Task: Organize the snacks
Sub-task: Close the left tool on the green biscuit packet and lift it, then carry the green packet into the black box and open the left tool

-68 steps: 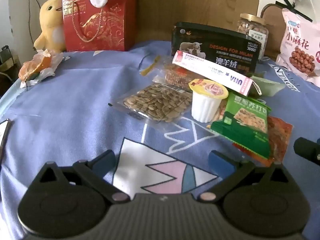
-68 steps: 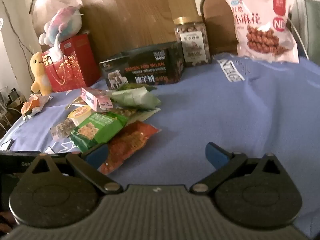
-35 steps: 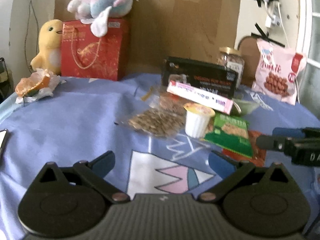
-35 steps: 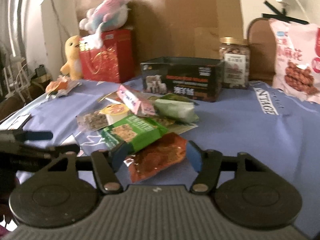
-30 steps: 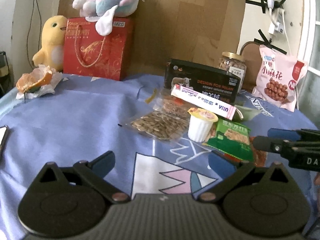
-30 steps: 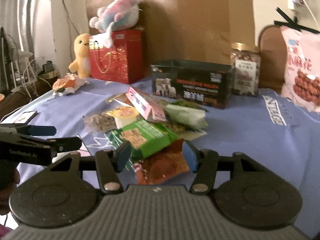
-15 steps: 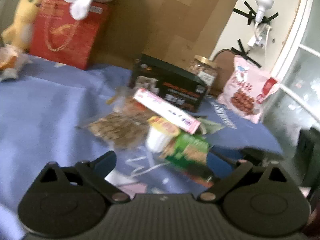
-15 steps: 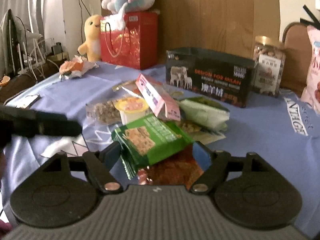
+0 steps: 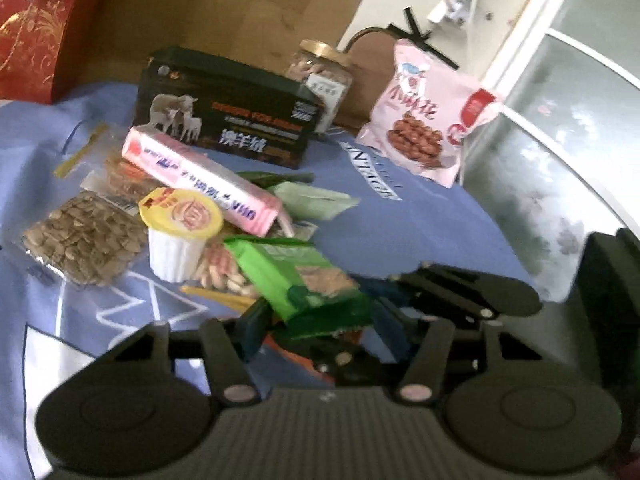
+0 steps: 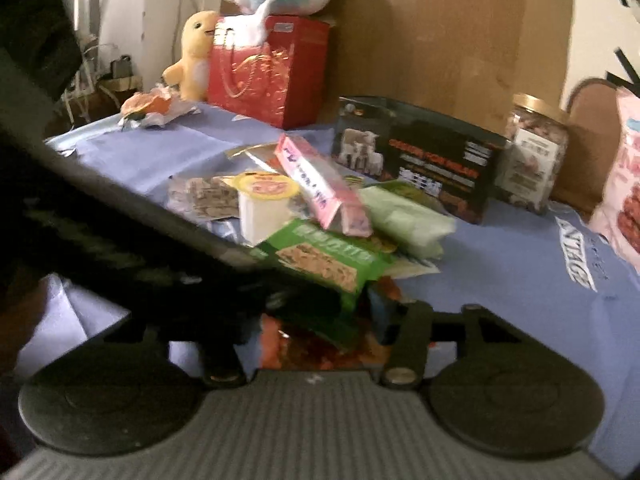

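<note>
A pile of snacks lies on the blue cloth: a green cracker packet (image 9: 304,280) (image 10: 328,260), an orange packet (image 10: 304,344) under it, a white pudding cup (image 9: 180,232) (image 10: 264,204), a pink box (image 9: 200,176) (image 10: 320,184), a seed bag (image 9: 84,236) and a pale green pouch (image 9: 312,204) (image 10: 404,220). My left gripper (image 9: 316,324) has its jaws narrowed around the near end of the green packet. My right gripper (image 10: 316,320) is narrowed around the green and orange packets from the other side; its left finger is hidden by the left gripper's body (image 10: 120,224).
A black box (image 9: 228,120) (image 10: 416,152), a nut jar (image 9: 324,76) (image 10: 532,152) and a pink snack bag (image 9: 424,120) stand at the back. A red gift bag (image 10: 268,68) with plush toys is at the far left. A window is to the right.
Both grippers have moved in on the green packet from opposite sides and their jaws have narrowed. The left gripper swung right; its body now crosses the right wrist view.
</note>
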`<state>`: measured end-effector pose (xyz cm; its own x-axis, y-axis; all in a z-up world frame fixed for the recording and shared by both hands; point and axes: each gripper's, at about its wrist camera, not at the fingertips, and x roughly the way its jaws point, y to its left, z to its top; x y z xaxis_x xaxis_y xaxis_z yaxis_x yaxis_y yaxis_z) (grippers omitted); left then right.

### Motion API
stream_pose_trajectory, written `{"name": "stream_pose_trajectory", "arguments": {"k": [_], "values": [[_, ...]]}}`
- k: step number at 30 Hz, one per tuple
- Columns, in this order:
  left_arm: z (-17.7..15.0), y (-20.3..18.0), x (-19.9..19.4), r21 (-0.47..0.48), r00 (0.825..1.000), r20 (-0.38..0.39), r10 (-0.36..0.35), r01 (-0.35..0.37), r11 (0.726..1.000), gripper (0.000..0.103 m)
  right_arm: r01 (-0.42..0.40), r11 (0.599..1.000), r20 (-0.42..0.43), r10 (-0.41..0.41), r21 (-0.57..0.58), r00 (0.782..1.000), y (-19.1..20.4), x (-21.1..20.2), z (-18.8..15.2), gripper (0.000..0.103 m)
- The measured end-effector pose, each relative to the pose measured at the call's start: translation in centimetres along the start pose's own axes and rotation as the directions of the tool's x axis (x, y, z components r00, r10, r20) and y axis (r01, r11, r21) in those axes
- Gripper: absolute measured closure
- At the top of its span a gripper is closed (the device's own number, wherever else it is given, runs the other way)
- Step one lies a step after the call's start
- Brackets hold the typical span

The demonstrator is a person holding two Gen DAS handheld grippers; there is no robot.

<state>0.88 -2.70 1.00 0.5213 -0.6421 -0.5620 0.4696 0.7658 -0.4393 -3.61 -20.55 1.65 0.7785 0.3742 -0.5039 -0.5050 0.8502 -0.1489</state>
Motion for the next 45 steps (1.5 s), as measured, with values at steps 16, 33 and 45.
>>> {"name": "stream_pose_trajectory", "arguments": {"k": [16, 33, 45], "values": [[2.5, -2.2, -1.9, 0.025, 0.992, 0.027, -0.120, 0.120, 0.993, 0.048, -0.010, 1.000, 0.143, 0.011, -0.007, 0.990, -0.8, -3.7, 0.8, 0.080], [1.7, 5.1, -3.9, -0.198, 0.990, 0.021, -0.137, 0.139, 0.970, 0.010, -0.063, 0.997, -0.008, 0.062, -0.036, 0.998, -1.4, -1.9, -1.4, 0.044], [2.0, 3.7, 0.3, -0.162, 0.983, -0.087, -0.162, 0.147, 0.976, 0.071, -0.068, 0.996, -0.001, 0.068, -0.062, 0.998, -0.5, -0.8, -0.6, 0.066]]}}
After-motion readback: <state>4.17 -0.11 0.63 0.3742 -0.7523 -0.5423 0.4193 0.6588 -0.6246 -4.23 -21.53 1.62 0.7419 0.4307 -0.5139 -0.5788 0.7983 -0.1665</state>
